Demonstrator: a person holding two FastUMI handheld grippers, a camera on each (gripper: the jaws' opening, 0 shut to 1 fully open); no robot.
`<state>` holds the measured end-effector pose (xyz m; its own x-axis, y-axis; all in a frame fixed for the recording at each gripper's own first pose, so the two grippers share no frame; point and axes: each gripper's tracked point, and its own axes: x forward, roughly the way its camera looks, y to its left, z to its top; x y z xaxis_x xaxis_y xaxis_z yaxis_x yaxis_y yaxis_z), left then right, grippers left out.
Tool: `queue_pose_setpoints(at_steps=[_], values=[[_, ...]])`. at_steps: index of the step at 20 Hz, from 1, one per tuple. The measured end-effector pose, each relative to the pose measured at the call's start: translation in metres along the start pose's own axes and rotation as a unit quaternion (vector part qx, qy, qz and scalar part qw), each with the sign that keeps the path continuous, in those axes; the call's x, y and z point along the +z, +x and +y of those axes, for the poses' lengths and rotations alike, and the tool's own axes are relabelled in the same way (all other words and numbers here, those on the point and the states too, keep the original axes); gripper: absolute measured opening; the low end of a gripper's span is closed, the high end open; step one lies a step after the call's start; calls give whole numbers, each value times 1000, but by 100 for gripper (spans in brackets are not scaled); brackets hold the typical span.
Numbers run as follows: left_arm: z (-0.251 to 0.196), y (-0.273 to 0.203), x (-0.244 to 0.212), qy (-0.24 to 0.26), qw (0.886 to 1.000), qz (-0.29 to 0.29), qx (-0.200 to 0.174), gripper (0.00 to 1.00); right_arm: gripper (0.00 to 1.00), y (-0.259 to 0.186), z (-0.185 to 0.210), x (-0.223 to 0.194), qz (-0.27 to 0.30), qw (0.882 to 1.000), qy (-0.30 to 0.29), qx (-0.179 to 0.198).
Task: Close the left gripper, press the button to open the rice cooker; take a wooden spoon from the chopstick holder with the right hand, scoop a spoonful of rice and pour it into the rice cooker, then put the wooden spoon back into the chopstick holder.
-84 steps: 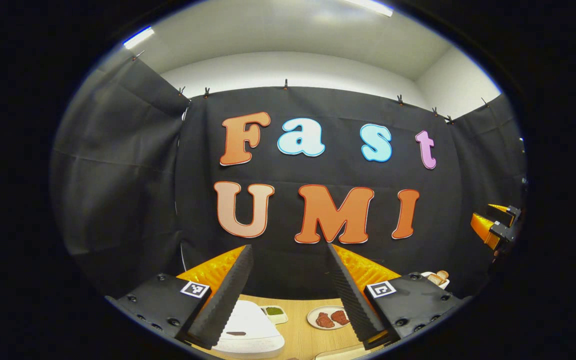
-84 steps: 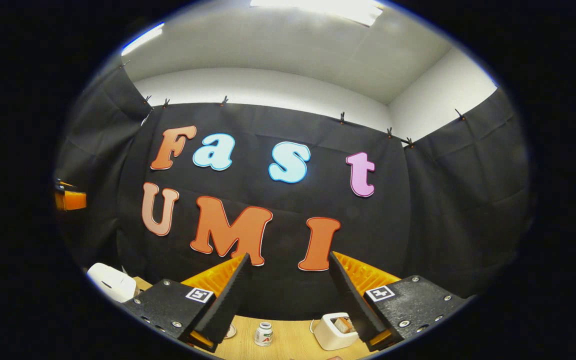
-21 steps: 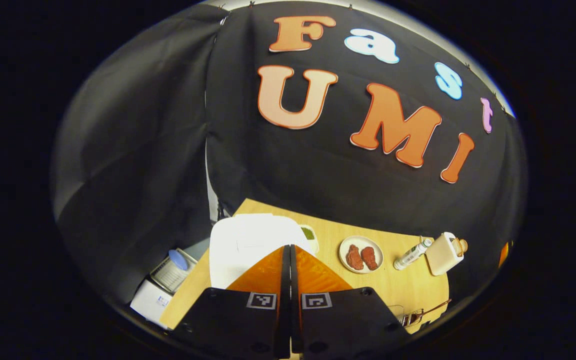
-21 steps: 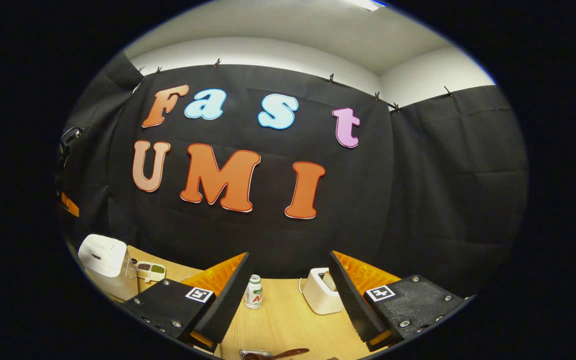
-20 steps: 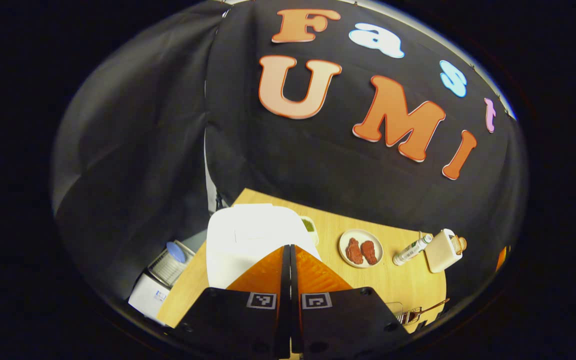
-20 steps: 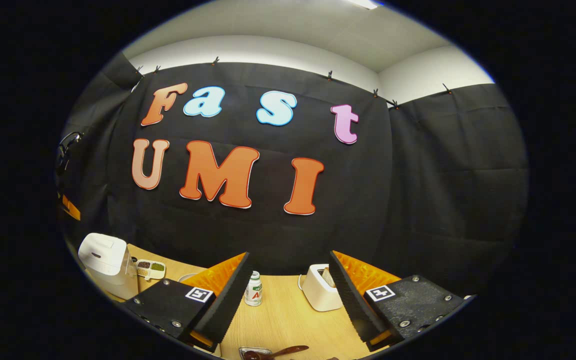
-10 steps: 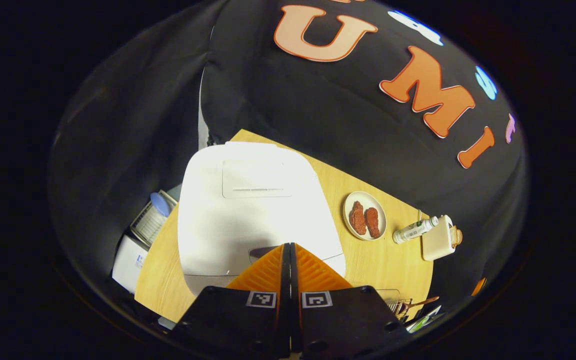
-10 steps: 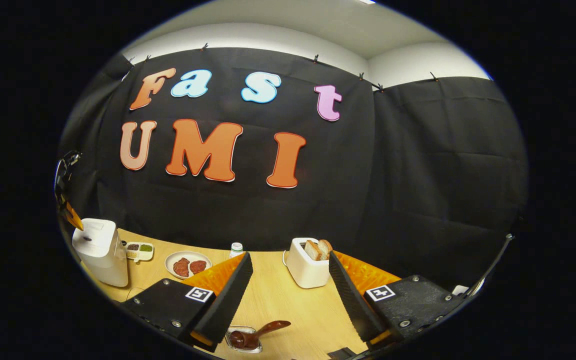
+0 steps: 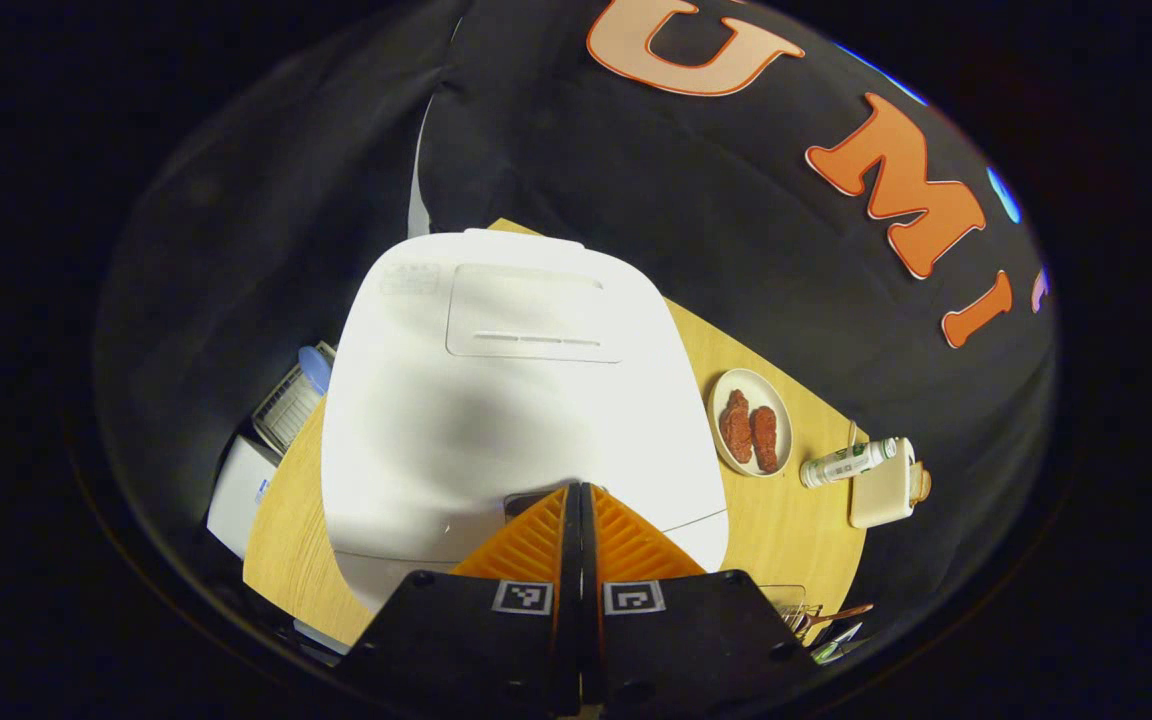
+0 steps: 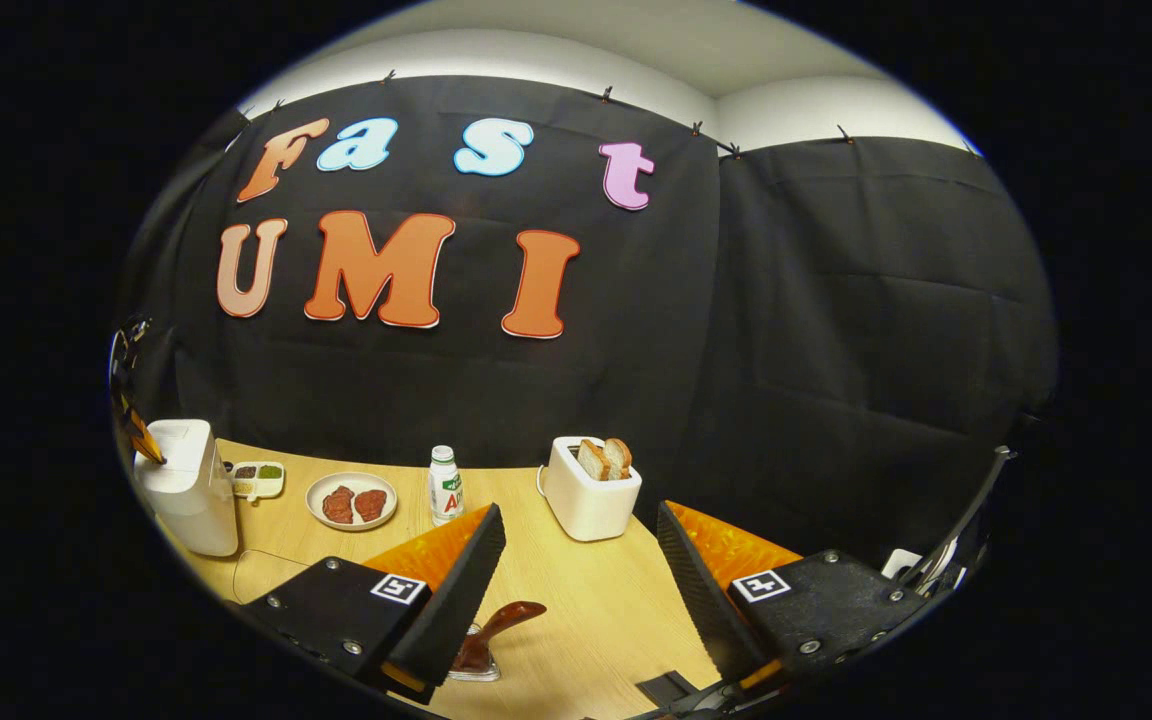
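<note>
The left gripper [image 9: 577, 490] has its two fingers pressed flat together with nothing between them, tips right at the front edge of the white rice cooker [image 9: 496, 400], on or just over a small dark button [image 9: 528, 500] there. I can't tell if it's actually touching. The lid looks down. From the right gripper view the same rice cooker [image 10: 186, 485] sits at the far left end of the wooden table [image 10: 586, 590], with the left gripper's tip [image 10: 144, 440] at its top corner.

The right gripper [image 10: 576, 560] is wide open and holding nothing, hovering above the table. Just below its left finger a wooden spoon [image 10: 496, 625] stands tilted in a small clear holder [image 10: 474, 668], handle leaning right. The finger partly covers the holder.

Other stuff on the table: a plate of two reddish meat pieces [image 10: 351, 501], a small divided dish [image 10: 256, 474] just beside the cooker, a white bottle [image 10: 445, 486] standing upright, and a white toaster [image 10: 588, 497] with bread slices [image 10: 606, 458] poking out. In the left gripper view the plate [image 9: 751, 422] sits right of the cooker, with the bottle [image 9: 848, 462] and toaster [image 9: 881, 490] farther out.
</note>
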<state>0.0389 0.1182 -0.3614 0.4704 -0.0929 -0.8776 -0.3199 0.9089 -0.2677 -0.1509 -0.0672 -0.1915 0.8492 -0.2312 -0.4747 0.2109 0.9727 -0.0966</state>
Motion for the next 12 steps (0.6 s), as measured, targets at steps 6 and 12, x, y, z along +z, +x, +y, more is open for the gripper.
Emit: queue_pose_setpoints(at_steps=[6,12], values=[[-3,-10,4,7,1000,-29,-8,5,95,8,8,-10,13,1000,3,26],[-14,-85,64,51,979,-199,6,5,96,20,18,-34,40,997,2,60]])
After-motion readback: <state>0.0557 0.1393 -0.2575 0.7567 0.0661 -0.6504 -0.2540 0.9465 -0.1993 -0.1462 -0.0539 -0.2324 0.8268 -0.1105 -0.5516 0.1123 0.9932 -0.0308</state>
